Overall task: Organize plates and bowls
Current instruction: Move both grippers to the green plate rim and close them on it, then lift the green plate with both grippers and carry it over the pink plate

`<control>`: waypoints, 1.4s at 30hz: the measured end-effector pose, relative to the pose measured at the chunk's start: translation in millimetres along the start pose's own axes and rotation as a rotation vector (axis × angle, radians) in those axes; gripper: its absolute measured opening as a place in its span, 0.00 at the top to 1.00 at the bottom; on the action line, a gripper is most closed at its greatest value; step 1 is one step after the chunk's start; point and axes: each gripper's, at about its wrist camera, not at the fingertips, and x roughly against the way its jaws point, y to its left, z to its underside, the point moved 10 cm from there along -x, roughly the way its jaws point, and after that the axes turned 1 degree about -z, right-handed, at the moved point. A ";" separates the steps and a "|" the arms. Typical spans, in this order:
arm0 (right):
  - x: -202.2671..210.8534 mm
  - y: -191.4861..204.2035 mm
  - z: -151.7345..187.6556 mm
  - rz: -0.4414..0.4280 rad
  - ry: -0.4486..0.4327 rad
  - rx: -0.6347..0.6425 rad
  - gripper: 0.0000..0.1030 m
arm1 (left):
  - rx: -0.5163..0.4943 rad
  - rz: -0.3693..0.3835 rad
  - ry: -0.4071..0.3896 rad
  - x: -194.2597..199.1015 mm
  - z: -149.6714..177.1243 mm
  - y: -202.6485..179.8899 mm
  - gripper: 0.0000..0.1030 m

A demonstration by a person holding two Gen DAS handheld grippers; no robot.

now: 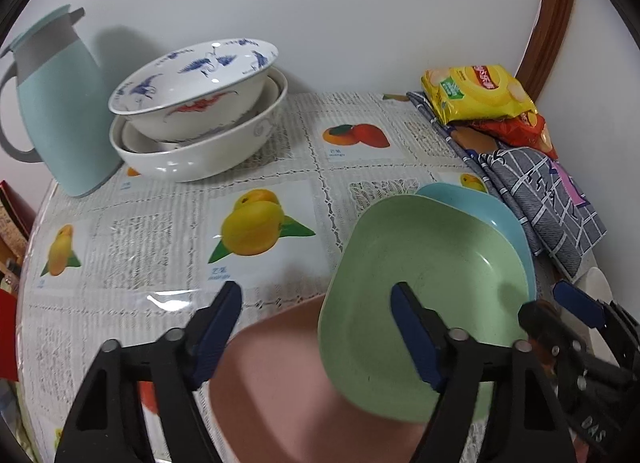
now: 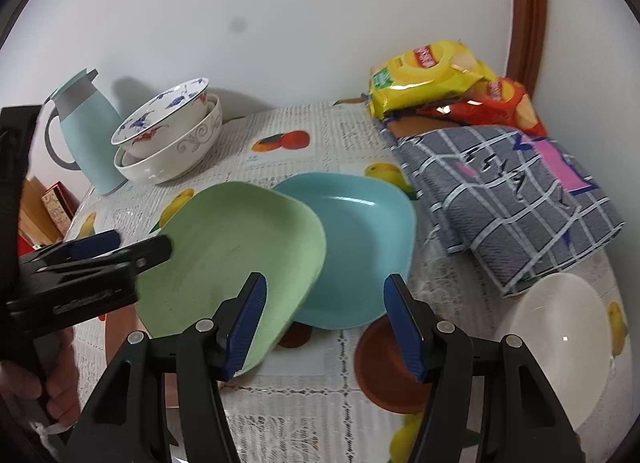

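Note:
A green square plate (image 1: 424,295) (image 2: 232,255) lies tilted, its far edge resting on a blue square plate (image 1: 500,219) (image 2: 360,247) and its near part over a pink plate (image 1: 288,379). My left gripper (image 1: 316,331) is open, its right finger over the green plate's near rim; it also shows in the right wrist view (image 2: 132,247). My right gripper (image 2: 324,323) is open and empty just in front of the blue plate, its left finger by the green plate's edge. Stacked porcelain bowls (image 1: 196,111) (image 2: 168,139) stand at the back left.
A light-blue jug (image 1: 56,111) (image 2: 88,135) stands beside the bowls. Snack bags (image 1: 480,95) (image 2: 432,79) and a folded checked cloth (image 1: 540,203) (image 2: 512,195) lie at the right. A white bowl (image 2: 560,343) and a brown saucer (image 2: 384,375) sit near my right gripper.

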 end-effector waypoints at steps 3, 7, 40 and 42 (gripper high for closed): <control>-7.7 3.0 0.7 0.010 0.011 0.011 0.43 | 0.008 0.021 0.017 -9.7 0.7 -2.3 0.43; -16.9 5.5 2.0 0.005 0.033 0.012 0.55 | 0.018 0.041 0.029 -16.7 1.9 -3.5 0.59; 45.7 35.1 22.3 -0.037 -0.017 -0.020 0.88 | 0.092 0.103 -0.019 67.7 44.7 11.0 0.91; 53.0 38.9 26.2 -0.039 -0.022 -0.018 0.88 | 0.097 0.099 -0.021 73.6 50.4 14.1 0.91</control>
